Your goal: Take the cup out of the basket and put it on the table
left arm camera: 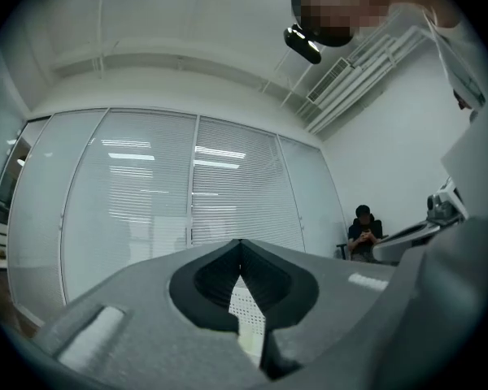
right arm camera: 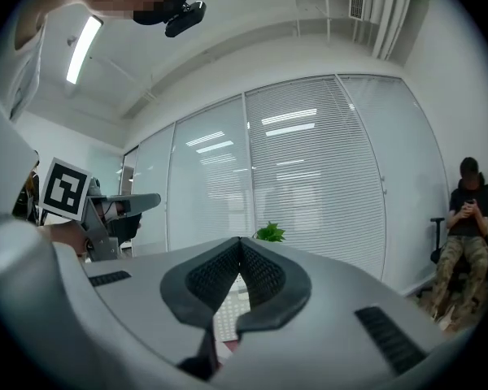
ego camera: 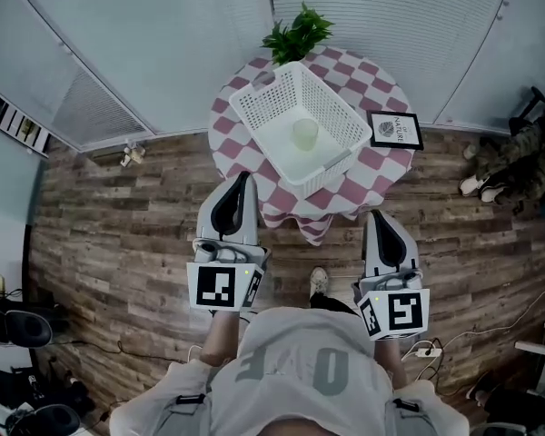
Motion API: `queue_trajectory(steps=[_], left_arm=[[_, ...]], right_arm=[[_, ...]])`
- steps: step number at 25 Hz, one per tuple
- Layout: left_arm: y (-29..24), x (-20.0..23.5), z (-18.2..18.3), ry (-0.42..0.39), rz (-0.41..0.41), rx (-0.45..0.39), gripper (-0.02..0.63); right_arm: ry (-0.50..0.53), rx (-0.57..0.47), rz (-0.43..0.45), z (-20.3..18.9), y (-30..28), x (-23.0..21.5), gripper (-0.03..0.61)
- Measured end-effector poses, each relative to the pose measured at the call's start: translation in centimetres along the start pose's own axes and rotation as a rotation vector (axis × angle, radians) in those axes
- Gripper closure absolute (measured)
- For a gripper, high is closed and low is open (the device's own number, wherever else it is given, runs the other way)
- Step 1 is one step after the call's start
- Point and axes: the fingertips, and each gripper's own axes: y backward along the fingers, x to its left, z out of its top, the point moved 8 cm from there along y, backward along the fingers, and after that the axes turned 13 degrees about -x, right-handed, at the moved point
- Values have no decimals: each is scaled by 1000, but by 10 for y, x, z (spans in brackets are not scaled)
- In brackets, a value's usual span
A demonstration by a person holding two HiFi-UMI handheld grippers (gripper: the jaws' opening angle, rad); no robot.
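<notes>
Head view: the small pale cup [ego camera: 305, 133] stands upright inside the white plastic lattice basket [ego camera: 254, 107]. That sits on the round table with the pink-and-white checked cloth [ego camera: 381, 166], between a green leafy plant [ego camera: 298, 33] and a dark-framed sign [ego camera: 395, 129]. Both claws hang at the table's near edge, the left claw [ego camera: 246, 176] closer to the basket than the right claw [ego camera: 379, 214].

Left gripper view: claw pressed together, nothing in it, basket lattice peeking through the gap.

Right gripper view: same deal, pressed together and empty.

My take: spread one claw first, come in from above to clear the basket wall, then pinch the cup's rim gently.
</notes>
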Motion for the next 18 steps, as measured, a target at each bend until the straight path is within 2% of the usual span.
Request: queue_trajectory(steps=[2, 7, 11, 14, 18], left_arm=[[-13, -7, -6, -27, -9, 0, 609], [-30, -17, -23, -1, -5, -21, 609], [-33, -2, -30, 9, 48, -20, 609], [-42, 13, -35, 49, 85, -34, 609], [-49, 26, -45, 46, 93, -25, 609]], right_arm=[[2, 20, -16, -5, 1, -15, 569], [33, 69, -58, -22, 4, -42, 569], [-8, 77, -7, -23, -6, -40, 569], [33, 75, 15, -18, -21, -48, 569], [46, 74, 12, -21, -48, -56, 569]])
